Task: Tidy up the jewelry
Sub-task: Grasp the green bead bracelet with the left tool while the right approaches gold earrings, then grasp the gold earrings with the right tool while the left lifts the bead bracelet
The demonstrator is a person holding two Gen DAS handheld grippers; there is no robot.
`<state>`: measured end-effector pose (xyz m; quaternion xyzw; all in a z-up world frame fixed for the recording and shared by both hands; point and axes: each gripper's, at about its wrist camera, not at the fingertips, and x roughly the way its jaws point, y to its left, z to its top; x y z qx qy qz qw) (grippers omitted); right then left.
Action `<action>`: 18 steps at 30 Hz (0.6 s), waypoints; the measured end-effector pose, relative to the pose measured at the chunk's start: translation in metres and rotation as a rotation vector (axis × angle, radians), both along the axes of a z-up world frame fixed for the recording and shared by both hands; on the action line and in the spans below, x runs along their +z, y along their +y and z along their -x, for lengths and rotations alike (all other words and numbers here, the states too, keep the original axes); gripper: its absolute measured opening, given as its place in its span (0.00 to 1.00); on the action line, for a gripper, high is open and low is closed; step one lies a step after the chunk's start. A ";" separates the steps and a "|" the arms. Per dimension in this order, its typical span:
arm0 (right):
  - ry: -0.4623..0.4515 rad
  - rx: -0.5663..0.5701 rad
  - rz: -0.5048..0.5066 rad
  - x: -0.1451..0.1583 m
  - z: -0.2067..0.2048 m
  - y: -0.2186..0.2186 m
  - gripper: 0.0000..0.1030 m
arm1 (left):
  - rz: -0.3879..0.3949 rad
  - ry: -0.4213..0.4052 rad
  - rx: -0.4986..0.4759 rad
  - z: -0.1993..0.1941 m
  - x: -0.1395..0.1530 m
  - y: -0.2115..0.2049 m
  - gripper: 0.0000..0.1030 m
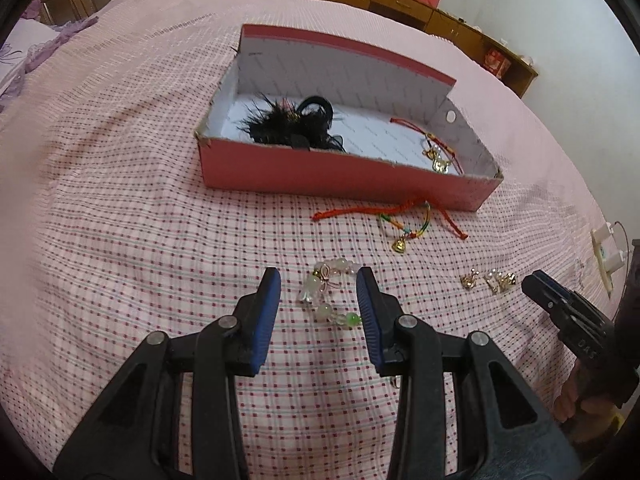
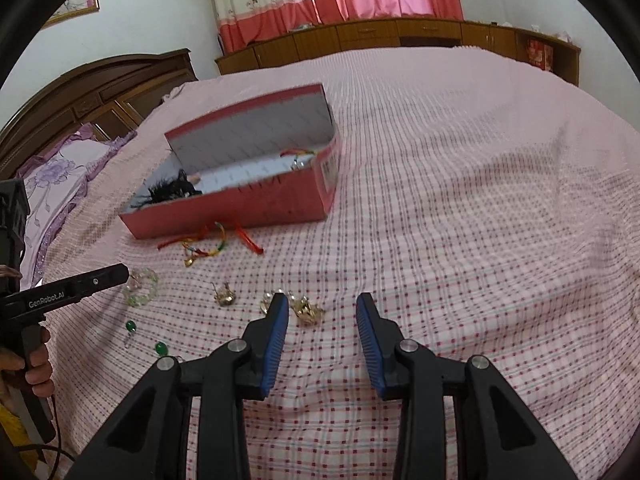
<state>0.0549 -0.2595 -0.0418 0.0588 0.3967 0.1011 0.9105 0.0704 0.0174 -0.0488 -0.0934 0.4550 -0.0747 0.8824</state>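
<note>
An open red box [image 1: 320,178] [image 2: 248,208] lies on the bed with a black feather piece [image 1: 280,122] and a red-cord charm [image 1: 434,152] inside. A red and multicolour cord bracelet [image 1: 400,220] [image 2: 208,246] lies in front of it. A pale bead bracelet [image 1: 328,296] [image 2: 140,286] lies between the fingers of my open left gripper [image 1: 320,304]. Small gold pieces [image 1: 488,280] [image 2: 306,308] lie just in front of my open right gripper [image 2: 322,318], close to its left finger. Both grippers are empty.
The pink checked bedspread [image 2: 460,200] covers the bed. Two green beads [image 2: 130,326] lie near the left gripper. A purple pillow [image 2: 60,184] and wooden headboard stand at left; low wooden cabinets [image 2: 380,36] line the far wall. A wall socket [image 1: 606,256] is at right.
</note>
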 end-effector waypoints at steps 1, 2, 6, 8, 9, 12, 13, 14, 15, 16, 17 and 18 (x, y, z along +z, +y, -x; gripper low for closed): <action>0.005 0.001 0.002 -0.002 -0.001 0.001 0.37 | -0.002 0.002 -0.001 -0.001 -0.002 -0.001 0.30; 0.010 0.003 0.003 -0.004 -0.003 0.002 0.37 | -0.007 0.007 -0.001 -0.002 -0.004 -0.002 0.30; 0.025 0.009 0.002 -0.011 -0.010 0.006 0.37 | -0.015 0.024 -0.001 -0.006 -0.014 -0.004 0.29; 0.028 0.012 -0.004 -0.014 -0.013 0.008 0.37 | -0.017 0.020 -0.005 -0.007 -0.017 -0.006 0.29; 0.033 0.012 -0.007 -0.016 -0.014 0.009 0.37 | -0.020 0.018 -0.009 -0.008 -0.019 -0.007 0.29; 0.040 0.014 -0.008 -0.019 -0.017 0.011 0.37 | -0.040 0.004 -0.019 -0.008 -0.021 -0.011 0.24; 0.040 0.014 -0.006 -0.021 -0.018 0.012 0.37 | -0.044 0.001 -0.023 -0.009 -0.021 -0.012 0.14; 0.039 0.014 -0.005 -0.021 -0.018 0.012 0.36 | -0.046 -0.001 -0.029 -0.009 -0.022 -0.014 0.12; 0.039 0.016 -0.003 -0.022 -0.019 0.013 0.33 | -0.045 -0.004 -0.032 -0.010 -0.022 -0.015 0.12; 0.039 0.017 -0.004 -0.022 -0.019 0.013 0.26 | -0.043 -0.008 -0.032 -0.010 -0.022 -0.015 0.12; 0.038 0.014 -0.004 -0.023 -0.019 0.013 0.22 | -0.038 -0.010 -0.034 -0.010 -0.022 -0.015 0.12; 0.040 0.010 -0.009 -0.023 -0.019 0.012 0.22 | -0.029 -0.012 -0.038 -0.009 -0.021 -0.014 0.11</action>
